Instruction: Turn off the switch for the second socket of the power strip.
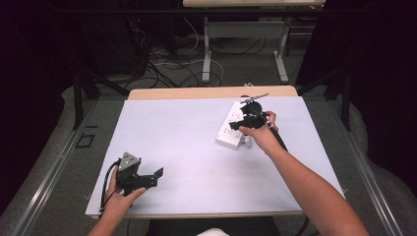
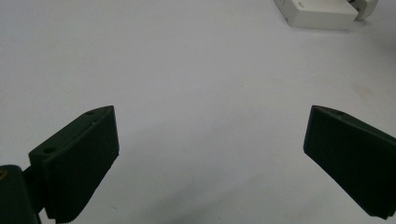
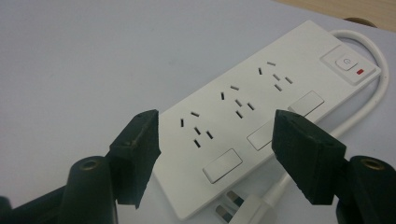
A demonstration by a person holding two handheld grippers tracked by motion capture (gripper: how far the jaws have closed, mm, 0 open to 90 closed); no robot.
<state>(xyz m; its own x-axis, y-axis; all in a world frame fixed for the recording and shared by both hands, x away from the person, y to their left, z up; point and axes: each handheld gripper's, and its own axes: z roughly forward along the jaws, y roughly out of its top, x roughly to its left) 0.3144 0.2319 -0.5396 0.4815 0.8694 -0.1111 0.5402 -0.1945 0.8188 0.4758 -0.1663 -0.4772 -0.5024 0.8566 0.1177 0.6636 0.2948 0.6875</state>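
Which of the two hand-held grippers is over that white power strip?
The right hand-held gripper: it hangs open above the power strip at the table's far right. The left hand-held gripper sits open over bare tabletop at the near left.

The person's left hand (image 1: 119,196) holds the left gripper (image 1: 147,178) low at the near left, jaws spread wide with nothing between them. The right arm reaches far forward; the right gripper (image 1: 248,117) tilts downward, jaws parted.
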